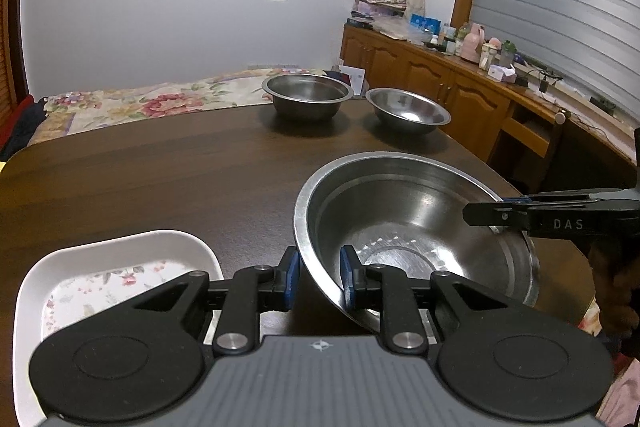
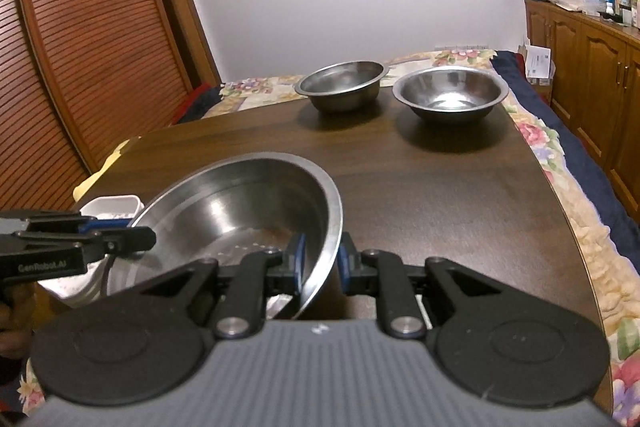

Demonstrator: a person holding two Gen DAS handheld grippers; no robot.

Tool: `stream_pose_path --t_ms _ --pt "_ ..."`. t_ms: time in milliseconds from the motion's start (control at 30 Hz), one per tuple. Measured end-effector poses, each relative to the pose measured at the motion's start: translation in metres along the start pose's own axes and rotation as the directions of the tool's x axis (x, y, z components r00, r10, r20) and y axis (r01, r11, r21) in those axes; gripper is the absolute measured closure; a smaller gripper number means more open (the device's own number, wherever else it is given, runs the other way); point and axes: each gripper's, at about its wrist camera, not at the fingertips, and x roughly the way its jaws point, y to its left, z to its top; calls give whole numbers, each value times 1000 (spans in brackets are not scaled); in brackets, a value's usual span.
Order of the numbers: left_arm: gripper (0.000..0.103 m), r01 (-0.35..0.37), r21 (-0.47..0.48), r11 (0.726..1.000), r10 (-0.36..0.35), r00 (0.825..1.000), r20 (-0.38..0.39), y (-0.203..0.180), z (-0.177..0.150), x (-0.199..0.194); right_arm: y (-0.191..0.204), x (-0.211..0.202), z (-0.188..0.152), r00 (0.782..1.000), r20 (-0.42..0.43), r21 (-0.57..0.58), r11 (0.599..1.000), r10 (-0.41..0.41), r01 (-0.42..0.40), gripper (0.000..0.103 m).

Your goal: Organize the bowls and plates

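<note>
A large steel bowl (image 1: 404,227) sits tilted above the near part of the dark wooden table (image 1: 160,179), held from both sides. My left gripper (image 1: 320,277) is shut on the bowl's near-left rim, with a blue pad on each side of the wall. My right gripper (image 2: 322,257) is shut on the opposite rim of the same large bowl (image 2: 240,203). Each gripper shows in the other's view: the right gripper (image 1: 496,217) and the left gripper (image 2: 136,233). Two smaller steel bowls (image 1: 308,95) (image 1: 408,111) stand side by side at the table's far edge.
A white rectangular dish with a floral base (image 1: 120,267) lies on the table left of the large bowl, also seen as the white dish (image 2: 114,207). A bed with a floral cover (image 2: 560,163) borders the table. Wooden cabinets (image 1: 432,79) line the right wall.
</note>
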Motion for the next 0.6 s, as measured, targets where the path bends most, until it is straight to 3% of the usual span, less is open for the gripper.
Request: stream_pose_path --t_ms 433,600 --pt "78 -22 -24 999 23 1000 19 6 3 -2 -2 -15 12 998 52 -39 999 -36 38 81" --pt "71 -25 -27 999 26 999 48 10 13 -8 -3 -30 26 994 100 -61 997 -48 54 81"
